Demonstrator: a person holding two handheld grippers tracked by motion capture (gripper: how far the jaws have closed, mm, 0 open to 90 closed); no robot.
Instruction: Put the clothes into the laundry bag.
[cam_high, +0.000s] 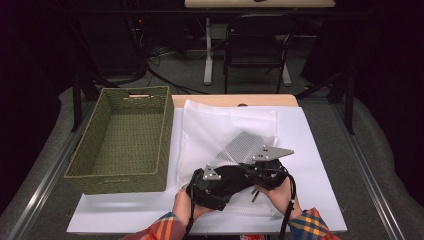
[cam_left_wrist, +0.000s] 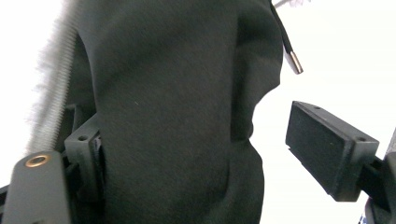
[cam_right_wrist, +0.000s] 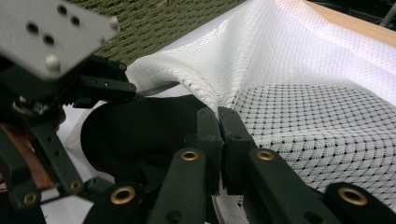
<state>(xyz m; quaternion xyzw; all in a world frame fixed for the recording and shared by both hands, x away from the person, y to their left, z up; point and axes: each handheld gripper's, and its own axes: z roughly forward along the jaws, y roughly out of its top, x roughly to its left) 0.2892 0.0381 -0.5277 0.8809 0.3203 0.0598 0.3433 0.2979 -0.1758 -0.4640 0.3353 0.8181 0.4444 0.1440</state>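
Two tongs meet low on the bench: the right tongs (cam_right_wrist: 218, 122) pinch the white mesh bag's (cam_high: 225, 130) lifted rim, while the left tongs (cam_left_wrist: 187, 154) stand apart around the black garment (cam_high: 227, 182) at the bag's mouth. Soft, limp and light, the garment is best gripped at a bunched fold. White sheet (cam_high: 315, 165) beneath; green woven basket (cam_high: 120, 137) beside; dark room beyond.
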